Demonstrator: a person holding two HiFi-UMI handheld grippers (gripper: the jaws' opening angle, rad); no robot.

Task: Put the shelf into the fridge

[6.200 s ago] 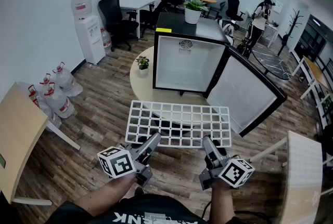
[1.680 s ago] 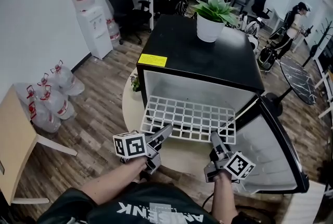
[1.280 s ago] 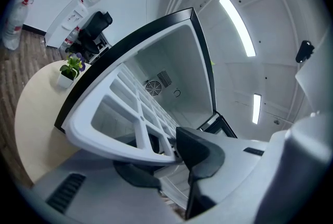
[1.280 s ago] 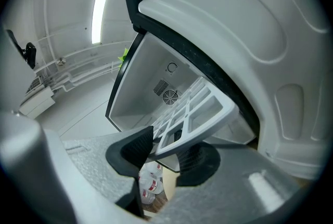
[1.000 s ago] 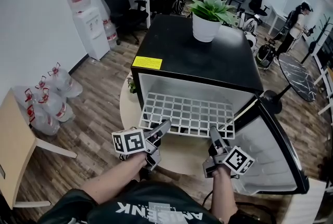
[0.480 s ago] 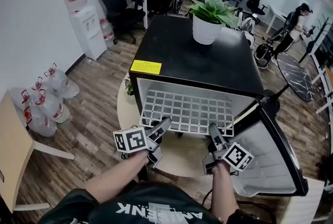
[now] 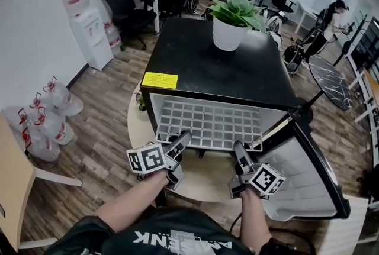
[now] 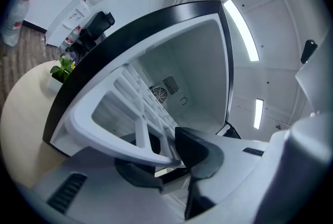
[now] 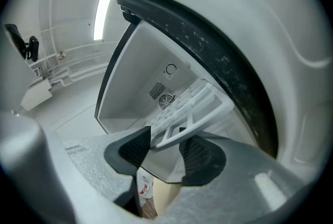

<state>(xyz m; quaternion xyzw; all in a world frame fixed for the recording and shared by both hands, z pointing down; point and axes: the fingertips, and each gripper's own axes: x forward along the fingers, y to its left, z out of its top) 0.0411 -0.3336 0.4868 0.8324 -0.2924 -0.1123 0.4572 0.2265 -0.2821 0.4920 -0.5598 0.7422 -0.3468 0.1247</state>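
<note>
Though partly out, shelf (image 7: 210, 123) inside fridge (image 7: 219, 67)

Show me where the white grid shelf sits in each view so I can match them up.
Head view: the white grid shelf is at centre, lying flat in the open fridge.
Left gripper view: the shelf slants across from lower left to centre, its bars running inward.
Right gripper view: the shelf is just right of centre, slanting up to the right.
Shared landmark: the fridge's white cavity, which the shelf enters in all three.
</note>
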